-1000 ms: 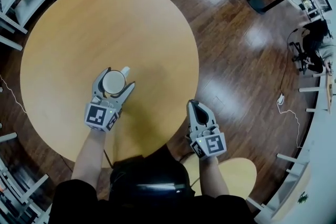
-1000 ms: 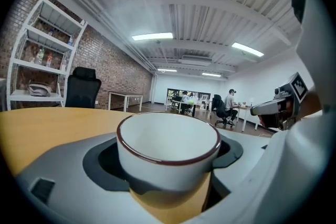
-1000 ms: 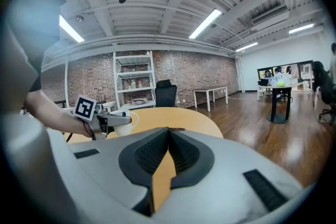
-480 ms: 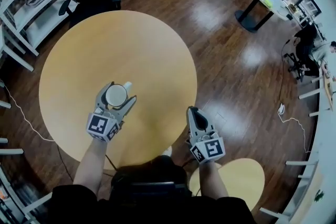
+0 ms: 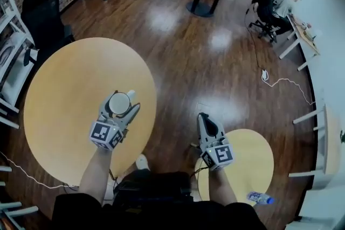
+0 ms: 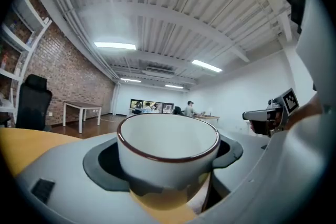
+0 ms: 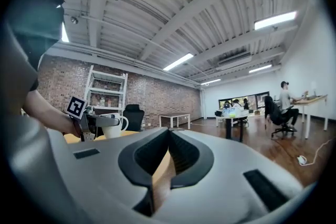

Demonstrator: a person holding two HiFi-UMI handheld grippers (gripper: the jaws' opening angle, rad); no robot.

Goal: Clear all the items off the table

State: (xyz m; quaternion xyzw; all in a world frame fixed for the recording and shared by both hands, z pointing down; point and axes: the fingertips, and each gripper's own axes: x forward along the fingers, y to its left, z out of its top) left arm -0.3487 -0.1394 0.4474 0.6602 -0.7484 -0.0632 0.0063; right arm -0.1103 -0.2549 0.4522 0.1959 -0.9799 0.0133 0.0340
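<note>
Left gripper (image 5: 121,100) clamps the white mug (image 6: 167,147) upright, handle pointing away from its holder; right gripper (image 7: 169,135) closed, empty.

The left gripper (image 5: 121,100) sits toward 8 o'clock in the head view and points to 1 o'clock; its jaws stand wide, clamped on either side of a white cup (image 6: 168,144); the bare left forearm (image 5: 92,178) runs back toward 6 o'clock; the right gripper (image 5: 204,118) lies toward 5 o'clock, aimed at 12 o'clock, jaws pressed together and empty; the right forearm (image 5: 220,187) trails below it.
</note>
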